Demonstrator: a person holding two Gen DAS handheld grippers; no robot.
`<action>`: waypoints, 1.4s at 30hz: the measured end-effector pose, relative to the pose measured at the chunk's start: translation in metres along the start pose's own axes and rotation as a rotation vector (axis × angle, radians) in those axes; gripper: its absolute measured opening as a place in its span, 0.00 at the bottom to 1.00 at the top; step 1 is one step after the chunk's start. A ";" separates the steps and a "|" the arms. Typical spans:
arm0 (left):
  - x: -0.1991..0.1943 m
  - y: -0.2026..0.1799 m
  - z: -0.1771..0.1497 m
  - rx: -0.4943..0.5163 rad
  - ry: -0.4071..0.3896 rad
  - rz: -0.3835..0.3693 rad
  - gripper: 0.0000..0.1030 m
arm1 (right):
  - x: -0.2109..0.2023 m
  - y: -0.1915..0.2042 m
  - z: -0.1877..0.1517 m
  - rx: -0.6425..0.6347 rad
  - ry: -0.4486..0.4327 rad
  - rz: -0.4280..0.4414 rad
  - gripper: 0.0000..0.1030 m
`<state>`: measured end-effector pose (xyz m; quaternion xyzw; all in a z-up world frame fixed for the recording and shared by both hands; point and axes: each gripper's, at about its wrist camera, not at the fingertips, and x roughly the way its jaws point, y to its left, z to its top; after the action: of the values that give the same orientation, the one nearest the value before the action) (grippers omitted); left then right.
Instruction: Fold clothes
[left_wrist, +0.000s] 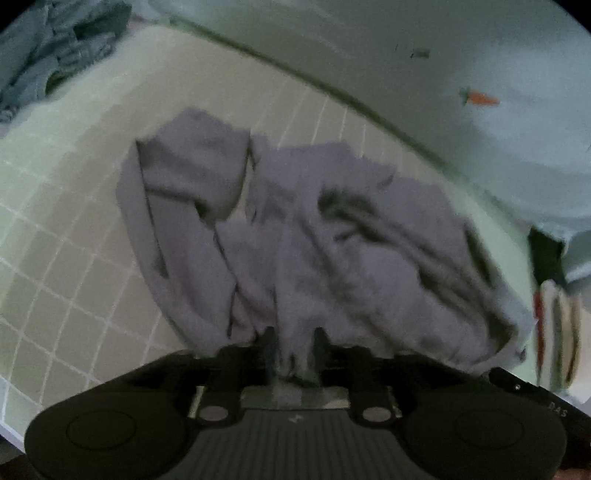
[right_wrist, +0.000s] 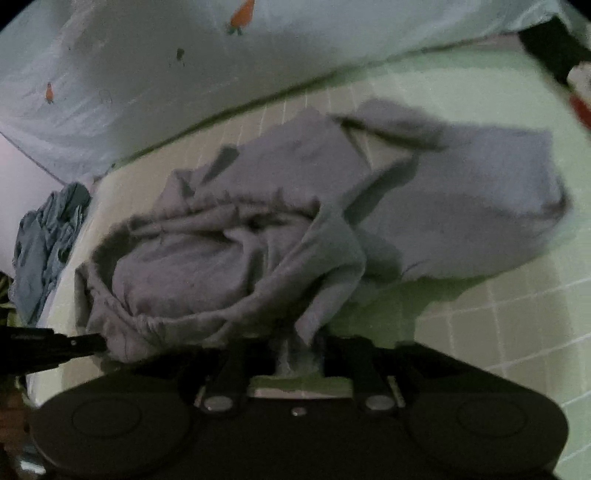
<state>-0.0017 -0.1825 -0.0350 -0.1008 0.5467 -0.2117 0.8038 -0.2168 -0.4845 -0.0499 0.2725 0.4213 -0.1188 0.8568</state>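
Checked green mat (left_wrist: 55, 229), grey garment (left_wrist: 295, 229) rumpled across it.
Left view: the left gripper (left_wrist: 293, 343) is closed on a bunched fold of it. Right view: the right gripper (right_wrist: 299, 350) pinches the garment (right_wrist: 258, 236) near its gathered waistband; blue clothes (right_wrist: 44, 243) lie apart at the mat's (right_wrist: 517, 314) edge.

The sweatpants (right_wrist: 295, 221) lie crumpled on the bed (right_wrist: 517, 314). Behind the sweatpants lies a carrot-print pillow (right_wrist: 184, 74); left of the sweatpants, at the bed's edge, sits another clothes heap (right_wrist: 44, 243).
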 end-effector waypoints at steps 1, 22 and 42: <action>-0.005 0.001 0.003 -0.005 -0.023 -0.014 0.40 | -0.006 -0.001 0.002 0.006 -0.028 -0.001 0.40; 0.013 -0.039 0.126 0.100 -0.208 -0.072 0.08 | 0.017 0.022 0.125 -0.197 -0.177 -0.026 0.08; 0.065 0.008 0.079 0.063 0.000 0.201 0.71 | 0.076 -0.022 0.131 -0.105 -0.160 -0.237 0.53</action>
<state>0.0936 -0.2105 -0.0625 -0.0204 0.5471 -0.1471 0.8238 -0.0934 -0.5744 -0.0525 0.1656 0.3864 -0.2182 0.8807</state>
